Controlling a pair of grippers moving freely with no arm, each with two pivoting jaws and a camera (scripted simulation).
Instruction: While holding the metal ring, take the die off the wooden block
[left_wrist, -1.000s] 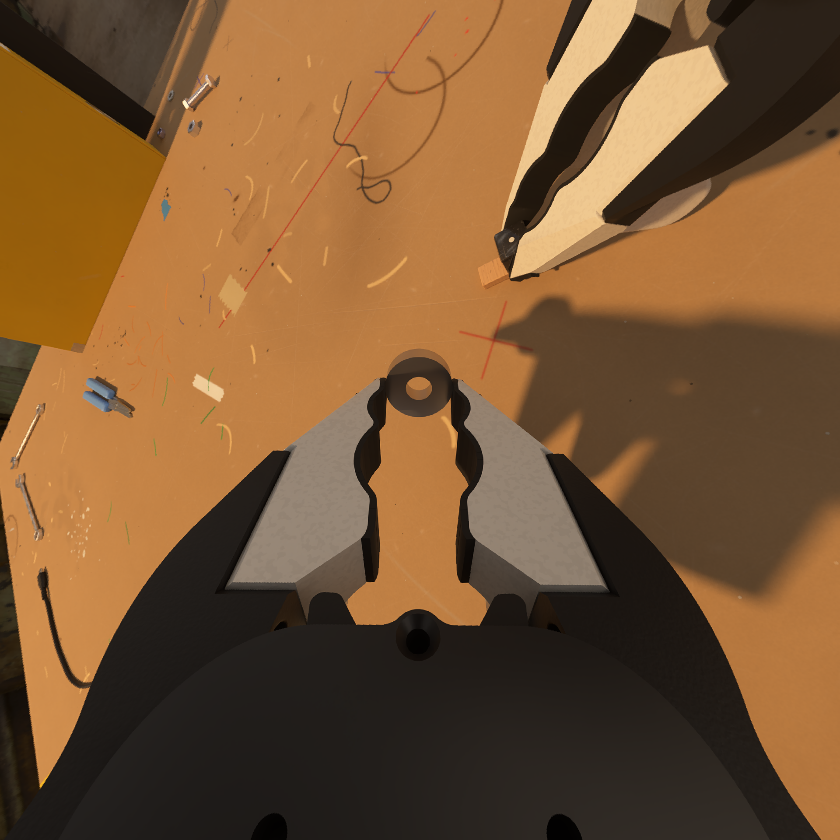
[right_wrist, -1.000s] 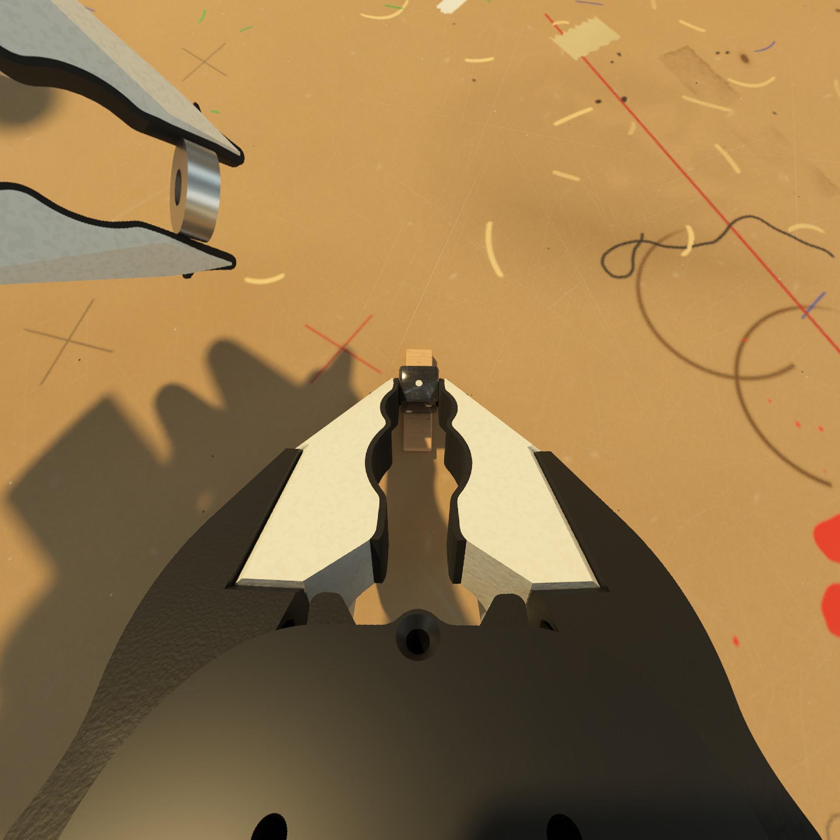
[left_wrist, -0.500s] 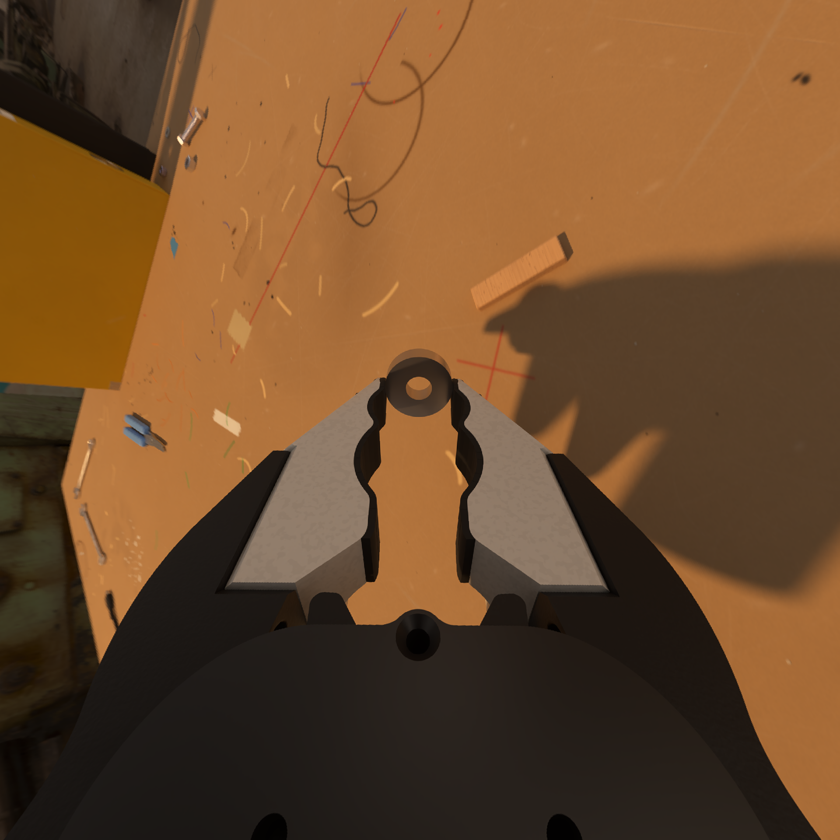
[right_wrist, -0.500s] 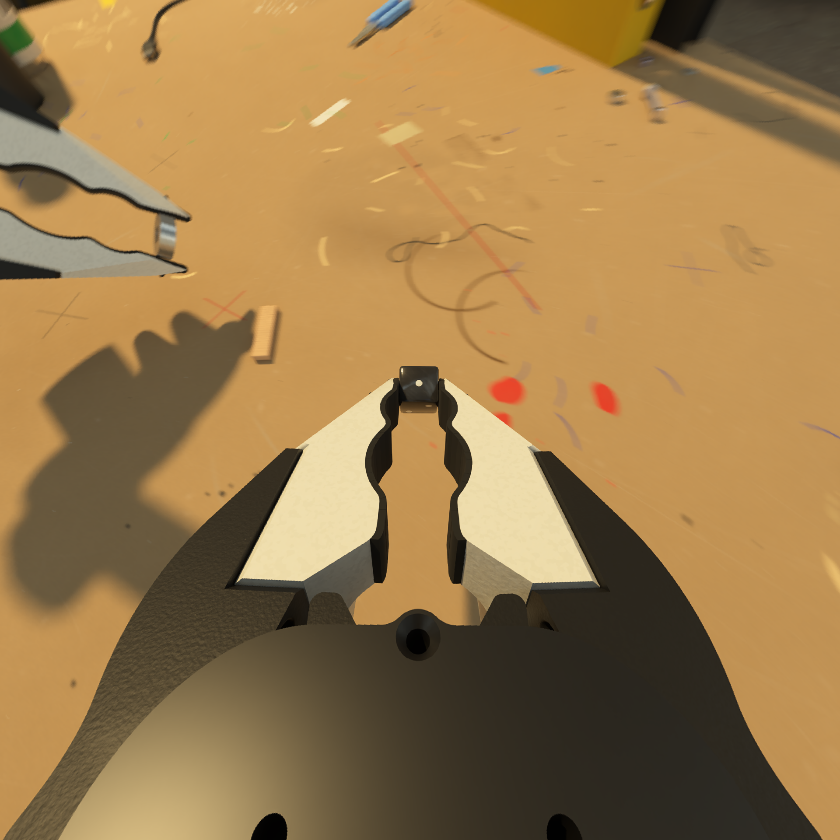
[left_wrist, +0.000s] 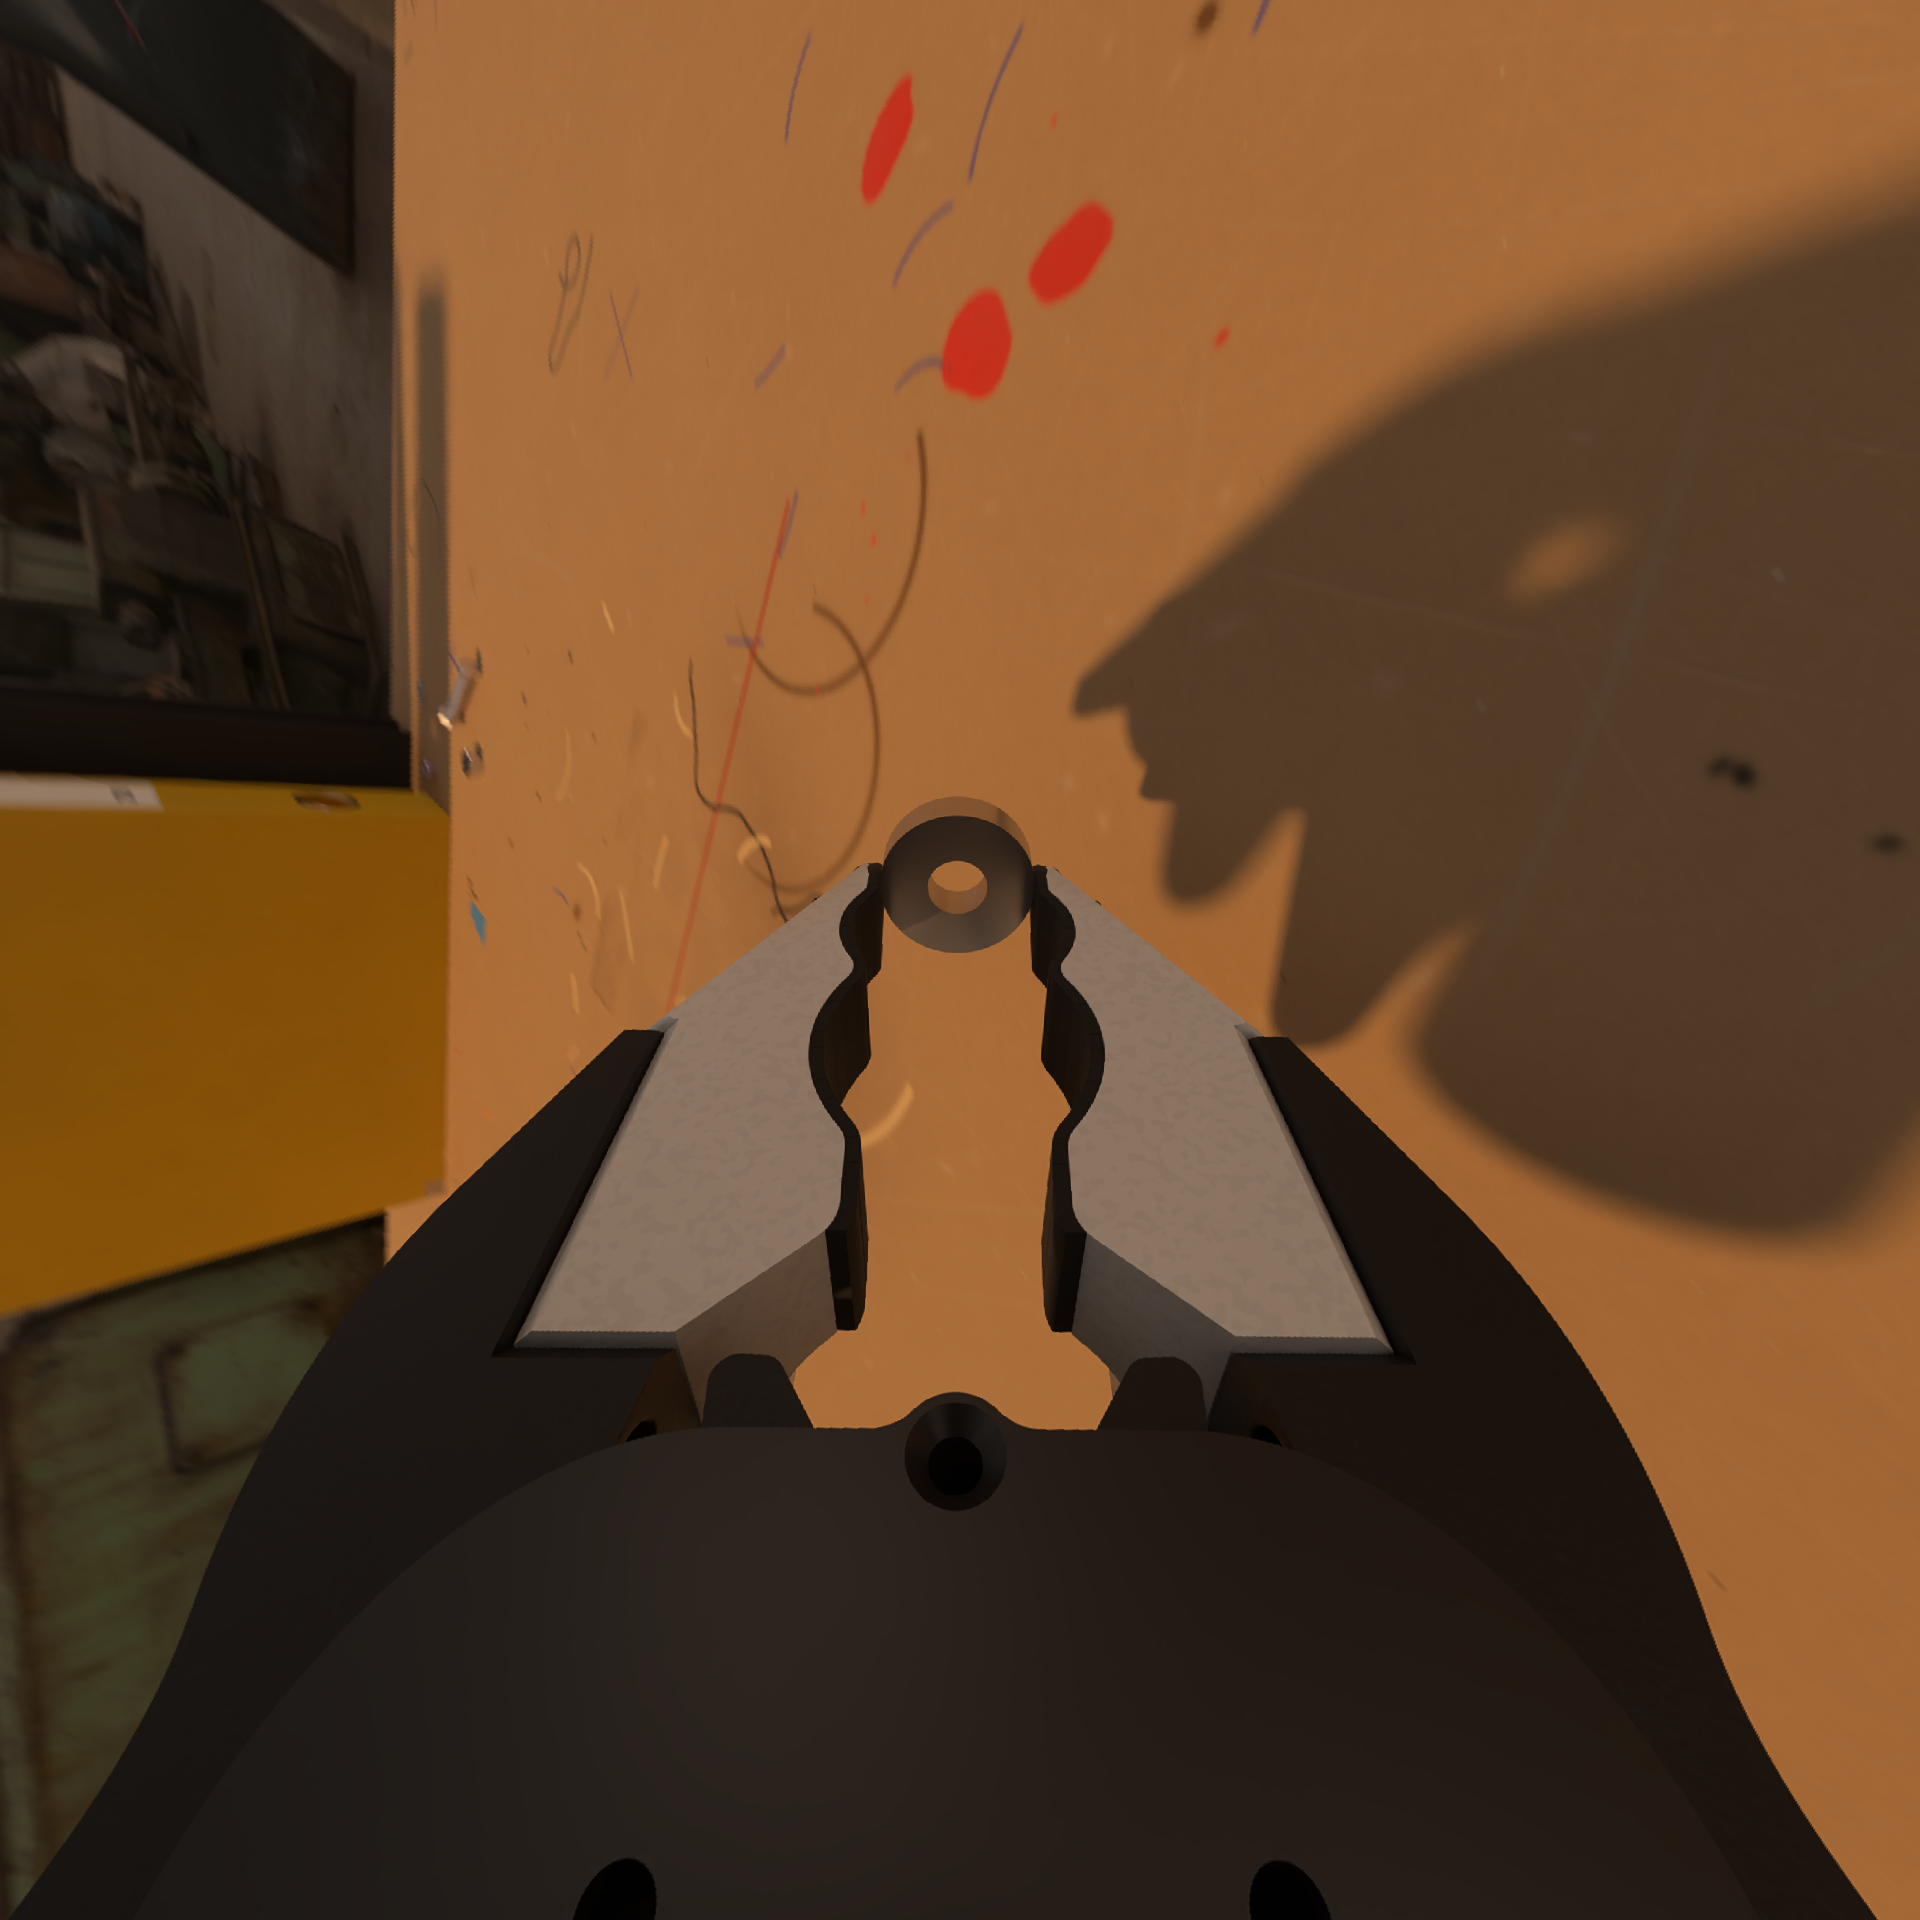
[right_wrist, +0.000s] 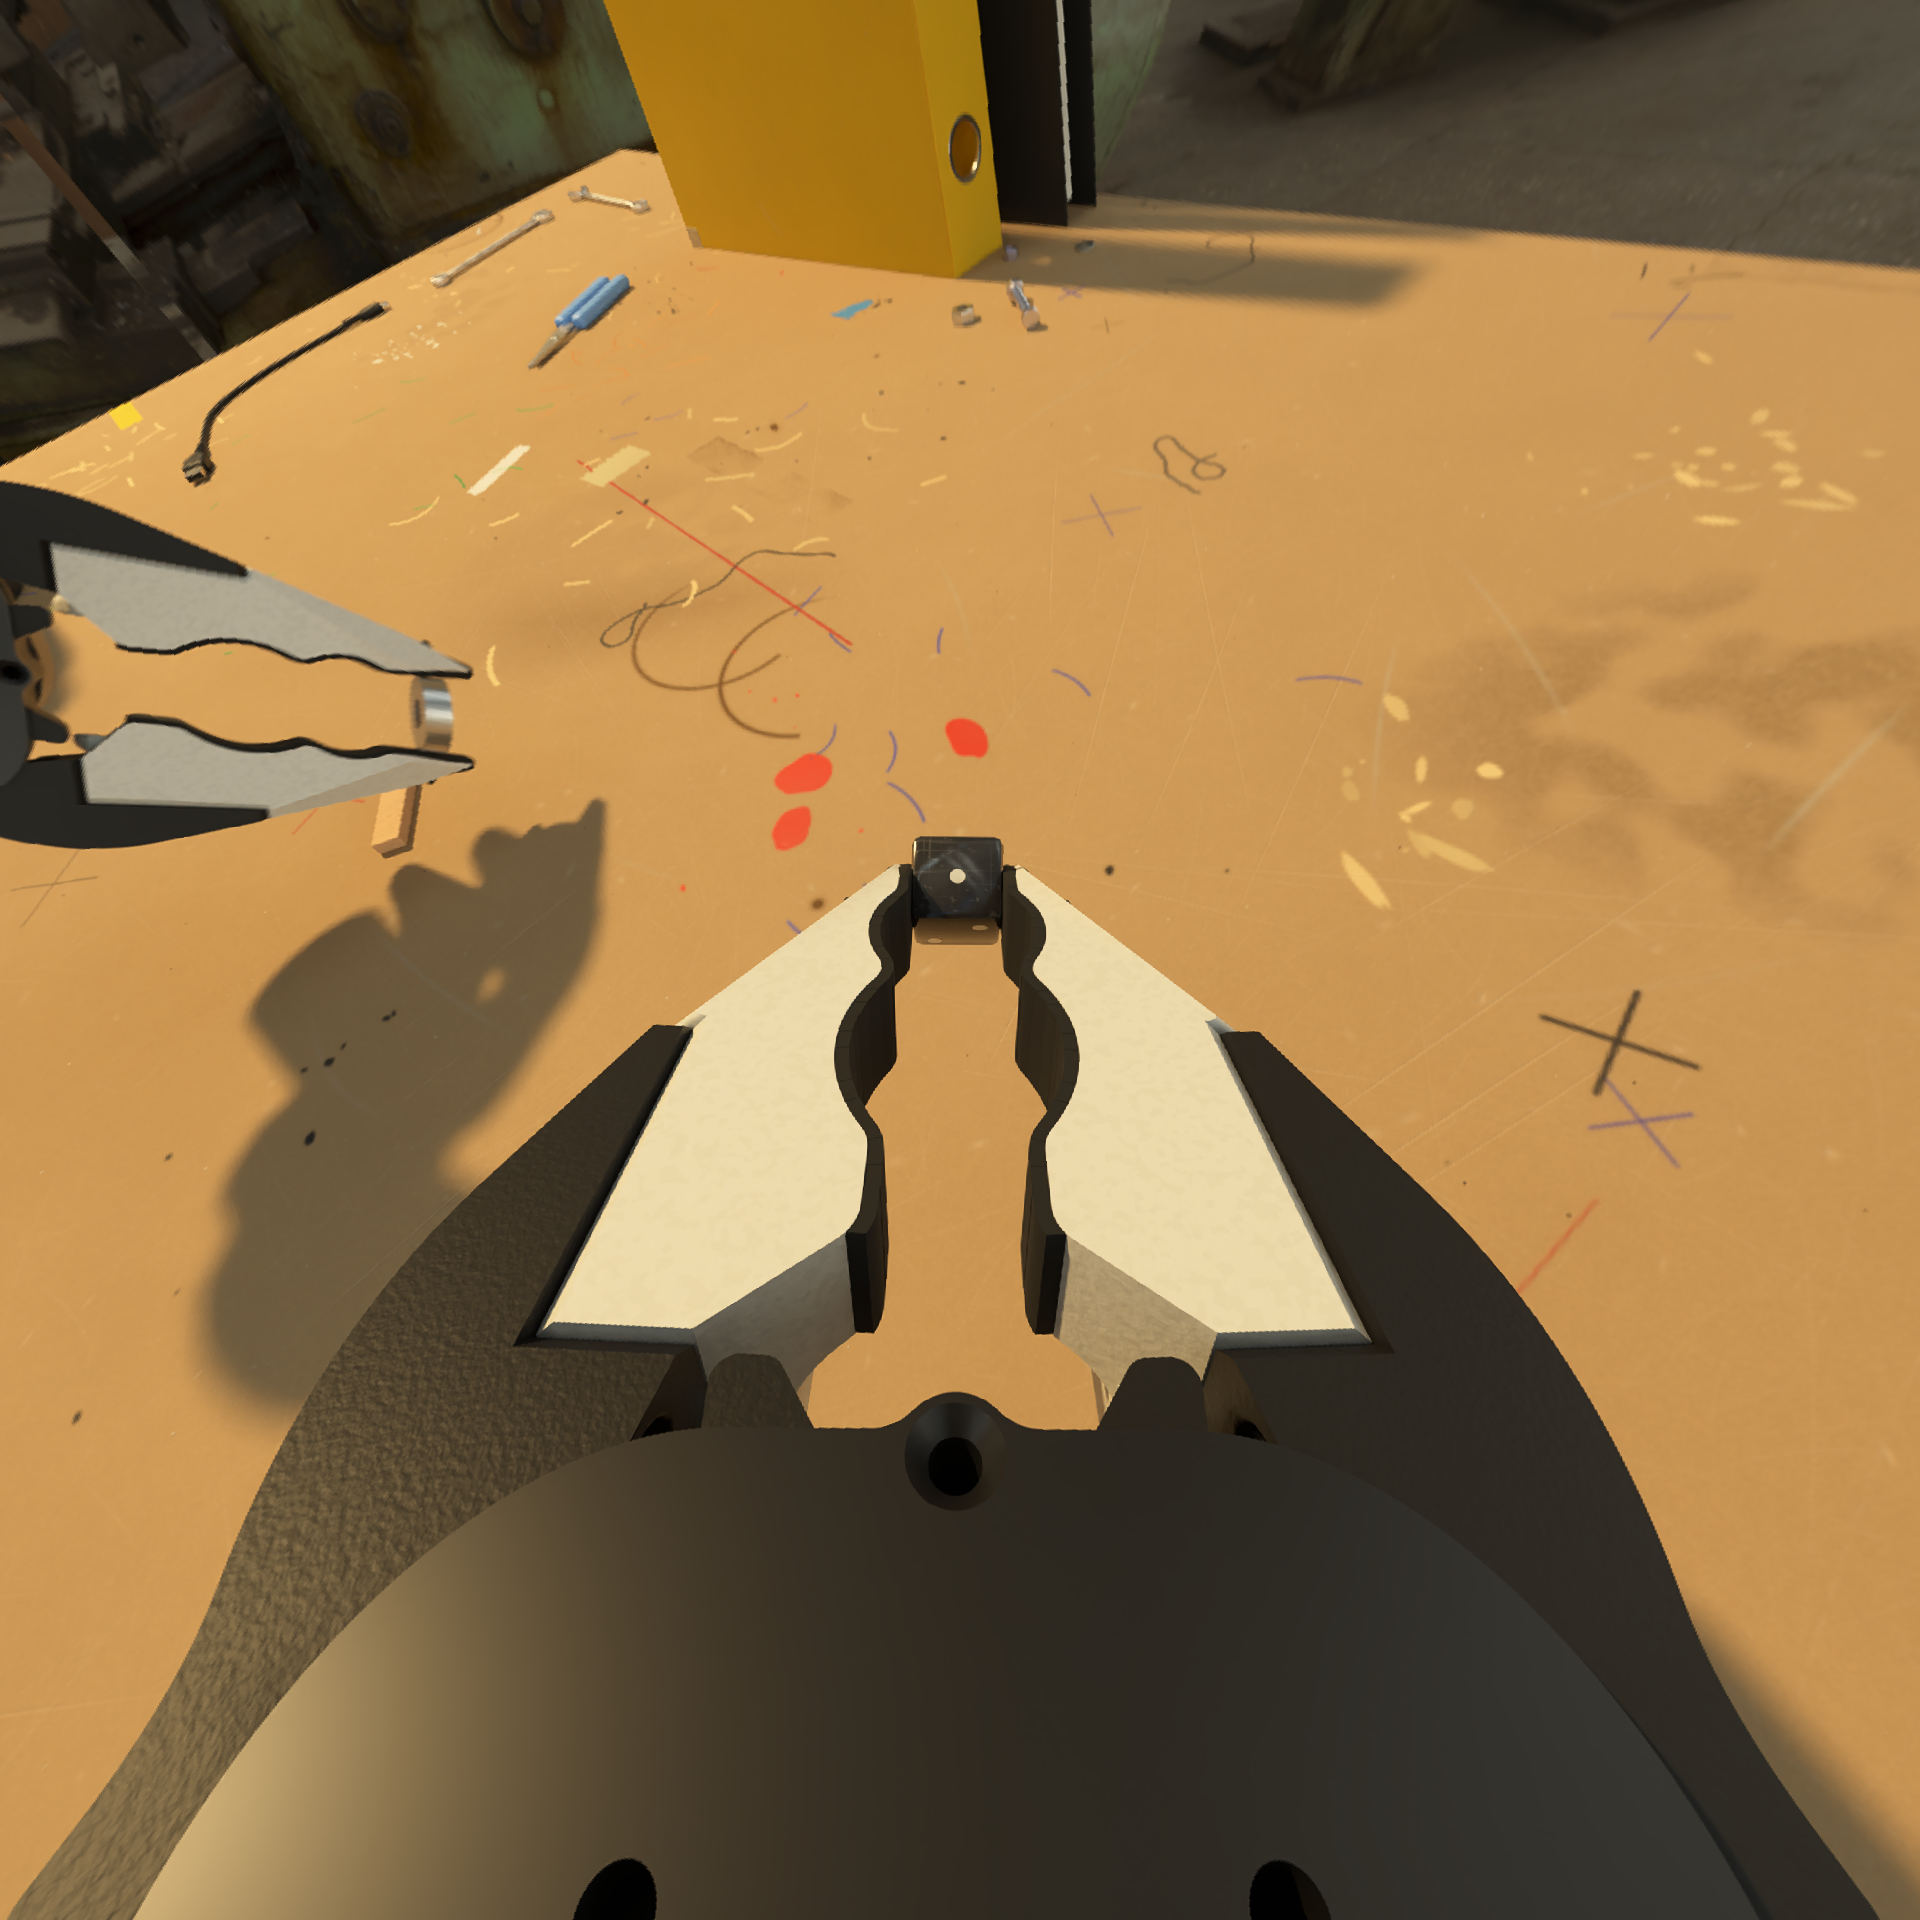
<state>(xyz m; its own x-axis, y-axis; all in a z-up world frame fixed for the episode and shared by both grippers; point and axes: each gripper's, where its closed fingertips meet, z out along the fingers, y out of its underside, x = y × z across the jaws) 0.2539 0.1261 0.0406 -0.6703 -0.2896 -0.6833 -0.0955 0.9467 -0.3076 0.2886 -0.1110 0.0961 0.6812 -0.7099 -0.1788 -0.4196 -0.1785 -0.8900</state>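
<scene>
The black die (right_wrist: 957, 881) sits pinched between the fingertips of the right tool (right_wrist: 957, 896), lifted clear above the tabletop (right_wrist: 1351, 582). The wooden block (right_wrist: 398, 820) lies flat on the tabletop well to the left, bare of the die, partly hidden under the left tool (right_wrist: 449, 715). That left tool grips the metal ring (left_wrist: 957, 886) at its tips, held above the surface. Red paint spots (right_wrist: 801, 774) lie between block and die.
</scene>
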